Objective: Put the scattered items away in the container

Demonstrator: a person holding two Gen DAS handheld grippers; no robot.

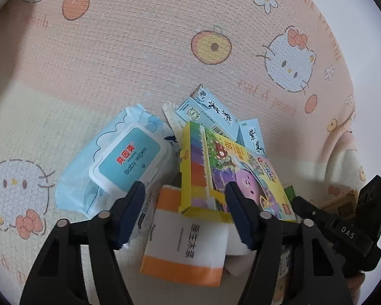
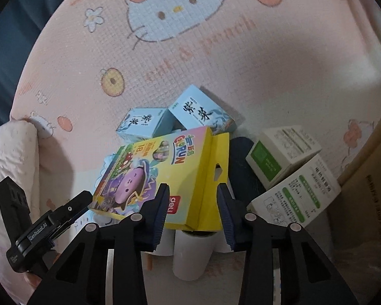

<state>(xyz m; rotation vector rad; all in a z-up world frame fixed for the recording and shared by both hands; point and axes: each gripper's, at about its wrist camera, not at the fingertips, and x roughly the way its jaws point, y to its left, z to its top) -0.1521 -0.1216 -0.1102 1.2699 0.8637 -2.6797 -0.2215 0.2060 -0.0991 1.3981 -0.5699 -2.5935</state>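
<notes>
A pile of items lies on a pink cartoon mat [image 1: 139, 58]. A yellow crayon box [image 1: 221, 167] sits on top, also in the right wrist view [image 2: 170, 178]. Under it are two light blue tea boxes [image 1: 210, 111] [image 2: 200, 111], a blue baby wipes pack [image 1: 124, 157] and an orange-and-white pack [image 1: 190, 244]. My left gripper [image 1: 185, 203] is open just above the orange-and-white pack and the crayon box's near end. My right gripper [image 2: 193, 203] is open, its fingers on either side of the crayon box's yellow end. No container is clearly in view.
White boxes with green labels [image 2: 289, 175] lie right of the pile. White paper rolls [image 2: 190, 251] stand under the crayon box. A rolled pale cushion edge [image 2: 12, 167] is at the left. A cardboard box [image 2: 368, 203] stands at the far right.
</notes>
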